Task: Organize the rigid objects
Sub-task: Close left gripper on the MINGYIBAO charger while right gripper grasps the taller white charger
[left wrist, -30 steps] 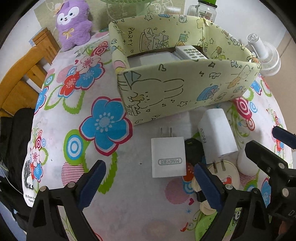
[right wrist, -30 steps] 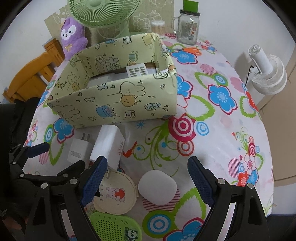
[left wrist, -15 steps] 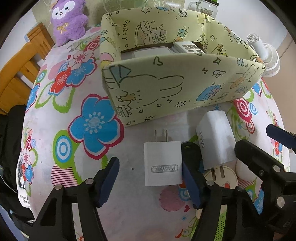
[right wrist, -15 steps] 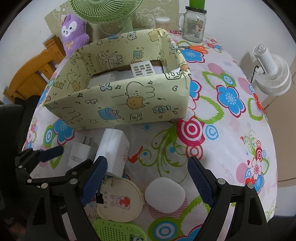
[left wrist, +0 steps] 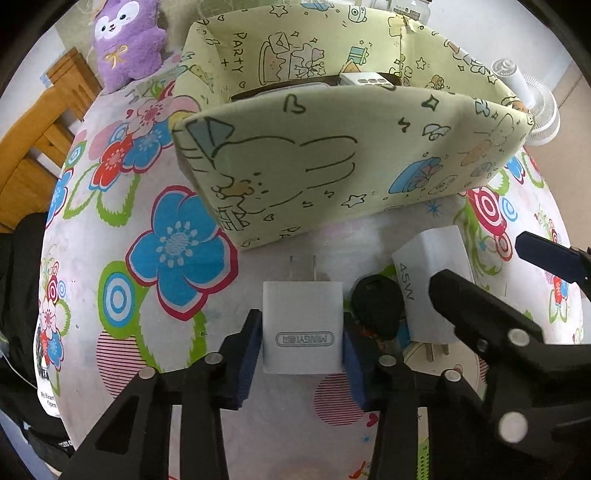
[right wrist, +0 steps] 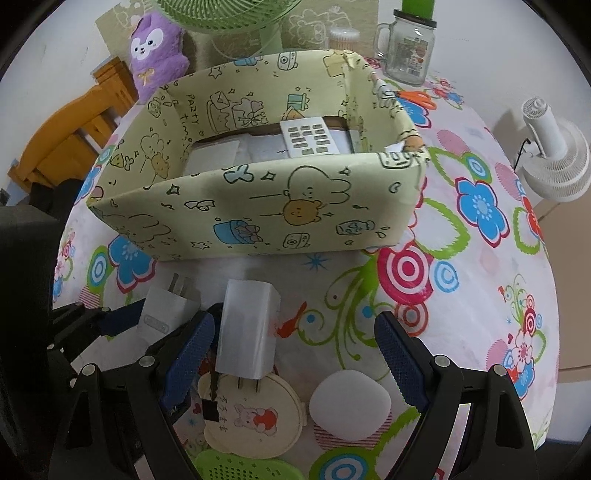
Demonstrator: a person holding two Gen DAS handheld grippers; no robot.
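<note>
A small white charger (left wrist: 302, 325) lies flat on the flowered tablecloth, prongs toward the yellow cartoon box (left wrist: 332, 166). My left gripper (left wrist: 301, 343) is closing with this charger between its jaws, and both blue pads touch its sides. A bigger white 45W charger (right wrist: 247, 332) lies just to its right, beside a black fob (left wrist: 376, 306). My right gripper (right wrist: 293, 332) stands open above the bigger charger, a round cream compact (right wrist: 255, 413) and a white rounded case (right wrist: 349, 402), touching none. A white remote (right wrist: 308, 136) lies inside the box (right wrist: 258, 206).
A purple plush (right wrist: 159, 44), a green fan (right wrist: 225, 14) and a glass jar mug (right wrist: 410, 44) stand behind the box. A white desk fan (right wrist: 554, 151) sits off the right edge, a wooden chair (left wrist: 33, 147) at the left. A green perforated item (right wrist: 240, 469) lies nearest.
The left jaws have come together from wide open onto the small white charger's sides. The right gripper has drifted slightly toward the box and stays open.
</note>
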